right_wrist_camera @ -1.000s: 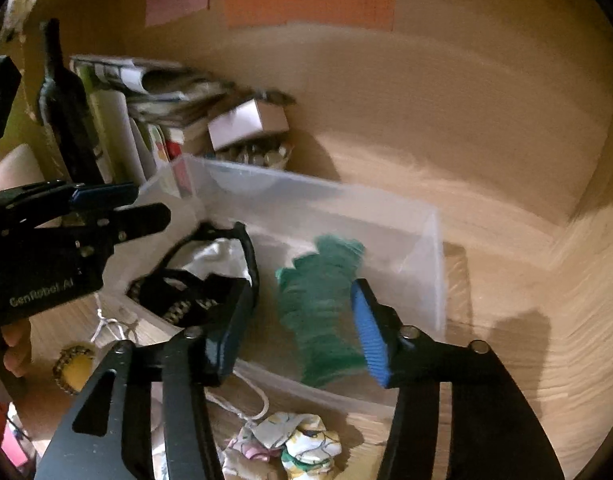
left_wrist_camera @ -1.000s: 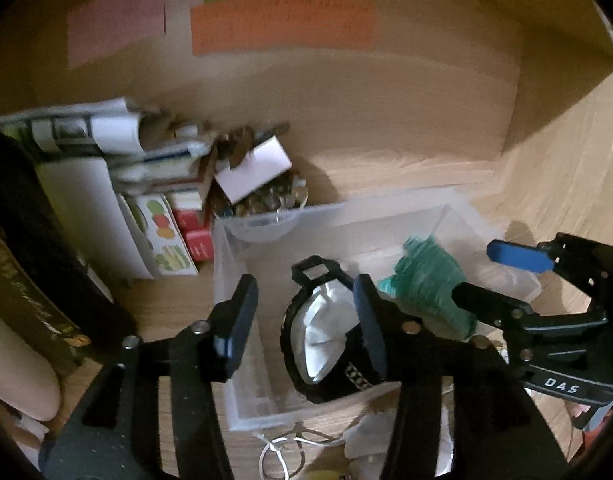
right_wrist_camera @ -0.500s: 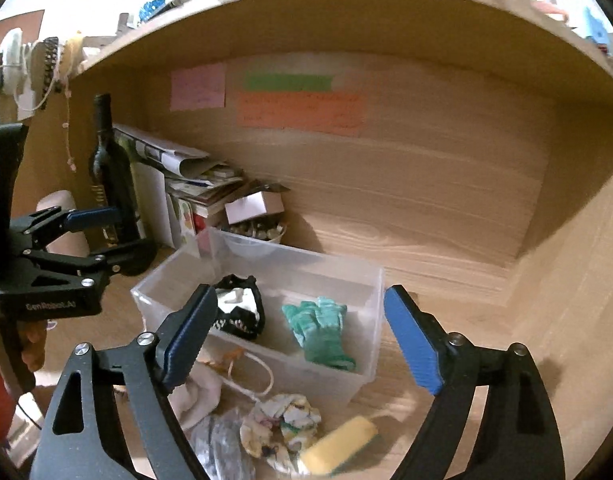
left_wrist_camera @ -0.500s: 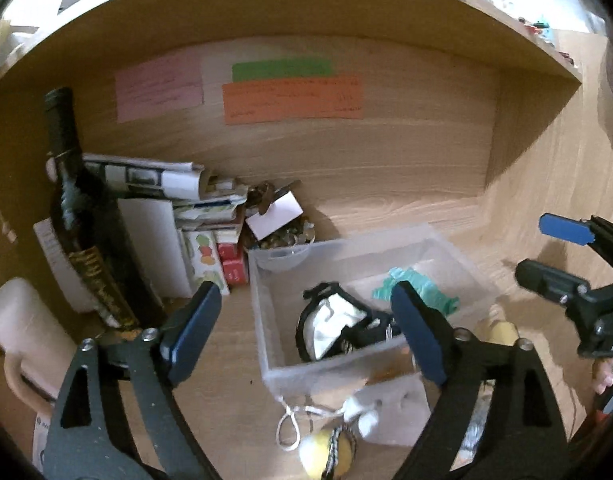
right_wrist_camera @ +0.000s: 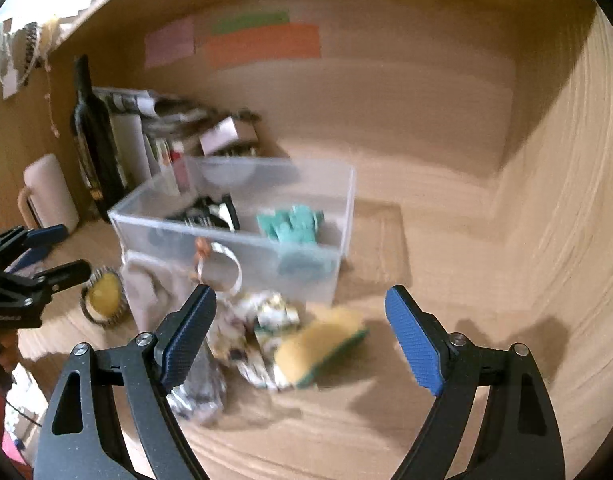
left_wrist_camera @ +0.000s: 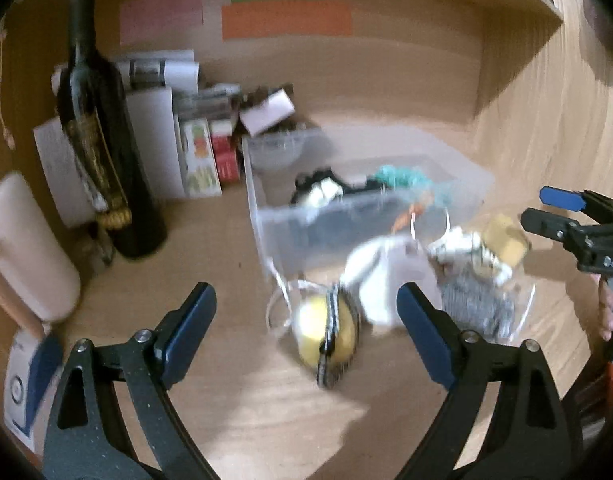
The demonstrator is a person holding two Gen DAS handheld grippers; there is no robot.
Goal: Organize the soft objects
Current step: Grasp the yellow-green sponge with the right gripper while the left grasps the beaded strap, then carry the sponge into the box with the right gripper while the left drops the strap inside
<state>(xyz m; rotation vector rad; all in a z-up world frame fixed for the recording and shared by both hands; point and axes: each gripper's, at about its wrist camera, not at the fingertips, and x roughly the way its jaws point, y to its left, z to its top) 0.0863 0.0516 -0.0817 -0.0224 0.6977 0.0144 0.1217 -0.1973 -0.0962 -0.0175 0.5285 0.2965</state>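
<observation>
A: Start at the fingers. What are they doing?

B: The left gripper [left_wrist_camera: 306, 320] is spread wide with nothing between its pads, and so is the right gripper [right_wrist_camera: 300, 322]. A second ago each sat low over the clear bin [right_wrist_camera: 242, 248], the left framing the black-and-white pouch [left_wrist_camera: 322, 192] and the right framing the green glove [right_wrist_camera: 290, 224]. Both have since pulled back toward the near edge of the desk [right_wrist_camera: 426, 264].

A: So those two pieces are done?

B: It reads that way. The pouch lies in the left half of the bin and the glove in the right half, both released and left inside.

A: And what is in front of the fingers now?

B: The loose pile just near of the bin. The left gripper faces the yellow round pad [left_wrist_camera: 326, 332] with its dark trim, lying on the desk between its pads but lower down, not touched. Right of that lie the white cloth [left_wrist_camera: 378, 280] and a grey knitted piece [left_wrist_camera: 474, 308]. The right gripper faces the patterned crumpled cloth [right_wrist_camera: 262, 324] and, touching it on the right, the yellow sponge [right_wrist_camera: 318, 344] with a green underside.

A: How far along, then?

B: Two items binned, five or so still outside. Both views are blurred, so the hands seem mid-move; the next pick is probably the pad on the left and the sponge or cloth on the right. The white cord loop [right_wrist_camera: 222, 268] draped against the near wall could snag.
</observation>
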